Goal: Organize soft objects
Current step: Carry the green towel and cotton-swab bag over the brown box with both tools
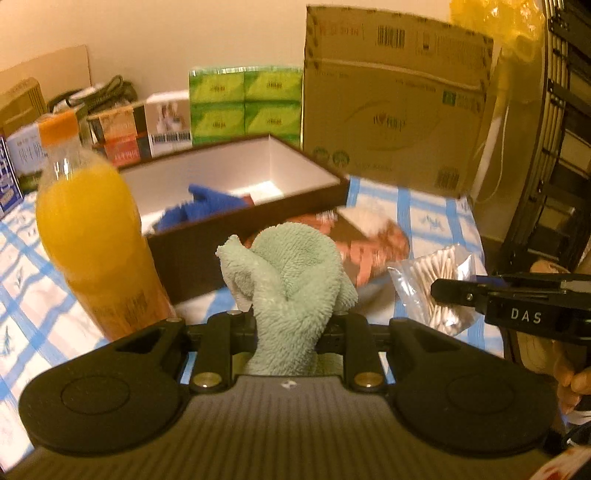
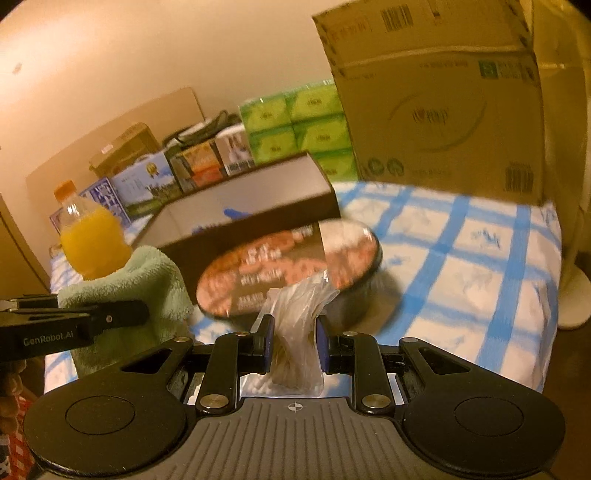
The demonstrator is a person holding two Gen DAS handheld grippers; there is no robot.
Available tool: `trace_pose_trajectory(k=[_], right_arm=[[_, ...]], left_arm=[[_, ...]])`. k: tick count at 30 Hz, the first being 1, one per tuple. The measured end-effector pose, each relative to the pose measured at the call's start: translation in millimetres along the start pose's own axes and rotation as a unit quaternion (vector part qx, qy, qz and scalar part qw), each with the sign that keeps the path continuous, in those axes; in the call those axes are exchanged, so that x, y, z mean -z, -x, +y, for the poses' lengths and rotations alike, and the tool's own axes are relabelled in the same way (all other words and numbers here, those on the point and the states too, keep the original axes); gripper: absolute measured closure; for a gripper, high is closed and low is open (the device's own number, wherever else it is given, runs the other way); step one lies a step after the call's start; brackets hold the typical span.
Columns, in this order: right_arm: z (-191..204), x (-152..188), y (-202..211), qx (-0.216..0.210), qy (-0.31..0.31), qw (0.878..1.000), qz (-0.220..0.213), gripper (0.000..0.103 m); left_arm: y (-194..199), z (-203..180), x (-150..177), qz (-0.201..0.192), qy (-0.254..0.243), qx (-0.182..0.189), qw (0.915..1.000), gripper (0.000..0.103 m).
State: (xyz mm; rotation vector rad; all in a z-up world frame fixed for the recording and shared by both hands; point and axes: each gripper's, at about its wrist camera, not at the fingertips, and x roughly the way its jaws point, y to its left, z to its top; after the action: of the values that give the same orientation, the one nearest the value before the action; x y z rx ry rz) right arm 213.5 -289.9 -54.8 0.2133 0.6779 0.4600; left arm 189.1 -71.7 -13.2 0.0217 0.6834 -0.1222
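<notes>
Plain beige wall [image 1: 166,33] behind blue-checked tablecloth [image 2: 480,266], warm dim light.

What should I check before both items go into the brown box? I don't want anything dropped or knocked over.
1. Left claw shut on the green towel: ok.
2. Right claw shut on the bag of cotton swabs: ok.
3. Brown box open on top: ok.
4. Room left inside beside the blue cloth: ok.
5. Orange juice bottle clear of the left claw's path: not ok, it stands close.
6. Bag sealed: cannot tell.
</notes>
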Motion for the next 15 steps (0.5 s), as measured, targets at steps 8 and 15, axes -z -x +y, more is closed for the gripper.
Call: trace_pose_trajectory(k=[8,15], right_arm=[[-1,-41,-9,-0.020,0.019,0.999,-0.029,0.079],[-5,-68,-25,-0.032,0.025,0.998,-0.042,0.079]], left_arm=[[-3,-2,-38,-0.035,0.003,-0.018,0.9992,0.082],[-16,-2,-69,-0.055,0.011,-0.035,0.9978,0.082]])
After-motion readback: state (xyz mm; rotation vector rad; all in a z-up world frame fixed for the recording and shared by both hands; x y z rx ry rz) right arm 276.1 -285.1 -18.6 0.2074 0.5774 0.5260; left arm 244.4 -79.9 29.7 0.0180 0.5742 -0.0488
